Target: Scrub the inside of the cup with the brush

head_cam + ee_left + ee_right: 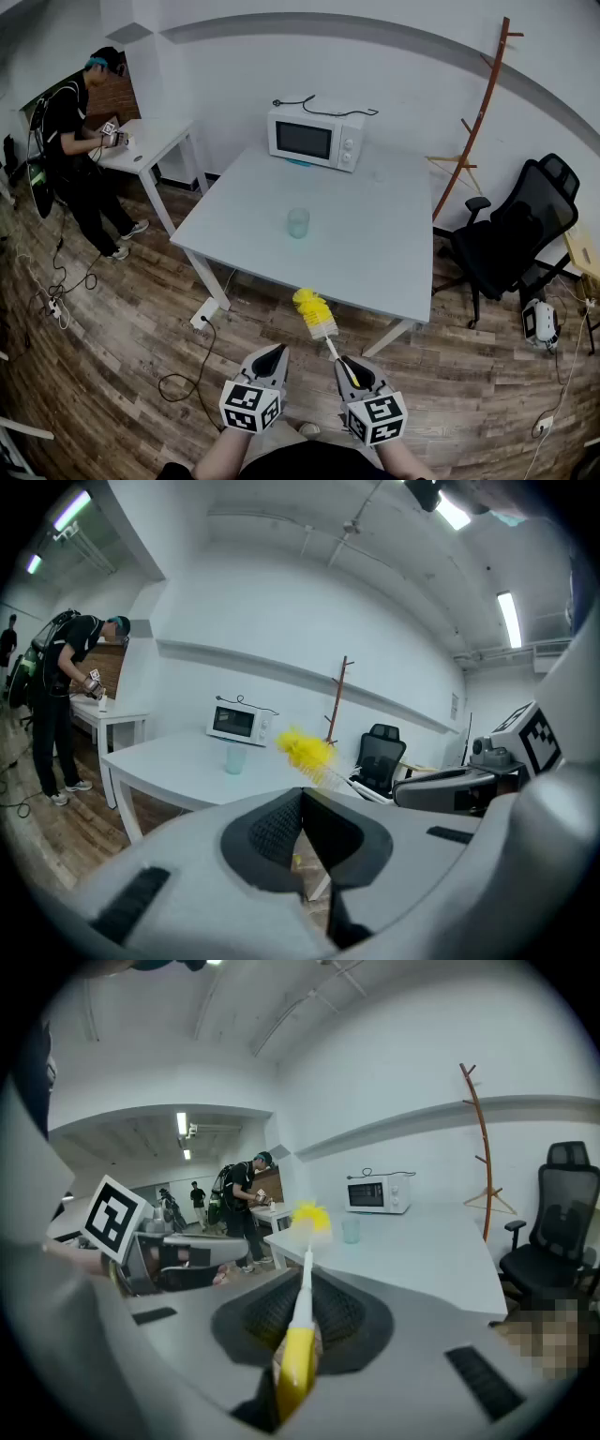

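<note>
Reads as smooth matt white on the counter (375, 234), grained brown wood on the floor (122, 319), clear pale-tinted glass or plastic on the cup (298, 222). Shows fluffy yellow fibres at the head of the brush (322, 329) and a glossy yellow plastic handle. Looks matt grey plastic on the left gripper (302, 797) and right gripper (307, 1279), with ribbed black pads (274, 832).

A pale glass cup (298, 222) stands alone near the middle of the white worktop (375, 253), and a white microwave (315, 137) sits at the far edge. Short of the near edge, over the wooden floor (122, 328), the right claw (345, 362) grips the handle of a yellow-headed brush (316, 317). The left claw (278, 349) beside it is closed on nothing.
</note>
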Available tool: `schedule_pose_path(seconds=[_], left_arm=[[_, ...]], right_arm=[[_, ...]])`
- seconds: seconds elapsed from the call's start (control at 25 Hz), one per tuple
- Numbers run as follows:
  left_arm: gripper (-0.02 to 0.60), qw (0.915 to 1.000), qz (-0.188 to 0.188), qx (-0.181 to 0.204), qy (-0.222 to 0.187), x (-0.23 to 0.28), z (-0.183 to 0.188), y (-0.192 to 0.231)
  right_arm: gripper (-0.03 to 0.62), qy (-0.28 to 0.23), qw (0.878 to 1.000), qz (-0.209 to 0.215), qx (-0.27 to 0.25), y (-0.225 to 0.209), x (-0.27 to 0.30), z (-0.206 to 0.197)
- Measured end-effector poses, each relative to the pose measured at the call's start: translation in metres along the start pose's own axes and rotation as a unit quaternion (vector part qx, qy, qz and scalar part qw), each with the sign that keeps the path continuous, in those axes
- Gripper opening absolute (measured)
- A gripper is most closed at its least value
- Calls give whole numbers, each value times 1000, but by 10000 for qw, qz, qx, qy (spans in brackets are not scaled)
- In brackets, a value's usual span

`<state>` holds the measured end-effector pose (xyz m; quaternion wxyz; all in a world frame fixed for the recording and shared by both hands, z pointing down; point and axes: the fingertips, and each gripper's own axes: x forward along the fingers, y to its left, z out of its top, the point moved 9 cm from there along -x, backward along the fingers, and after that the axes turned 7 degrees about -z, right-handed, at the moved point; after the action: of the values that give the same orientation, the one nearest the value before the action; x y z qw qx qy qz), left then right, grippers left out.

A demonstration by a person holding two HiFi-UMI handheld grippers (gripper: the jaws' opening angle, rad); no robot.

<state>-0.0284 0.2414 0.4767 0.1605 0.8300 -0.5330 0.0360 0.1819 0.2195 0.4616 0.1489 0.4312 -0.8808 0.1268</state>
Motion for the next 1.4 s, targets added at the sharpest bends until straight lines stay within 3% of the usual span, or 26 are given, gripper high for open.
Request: schedule_pose_path(seconds=[0.72, 1.4], left_arm=[[18, 9999, -44, 127, -33, 0, -2, -23], [18, 9996, 223, 124, -139, -6, -6, -36]], right_arm=[[49, -47, 9998, 98, -142, 0, -12, 1], [49, 28, 9999, 138, -4, -10, -21, -9]])
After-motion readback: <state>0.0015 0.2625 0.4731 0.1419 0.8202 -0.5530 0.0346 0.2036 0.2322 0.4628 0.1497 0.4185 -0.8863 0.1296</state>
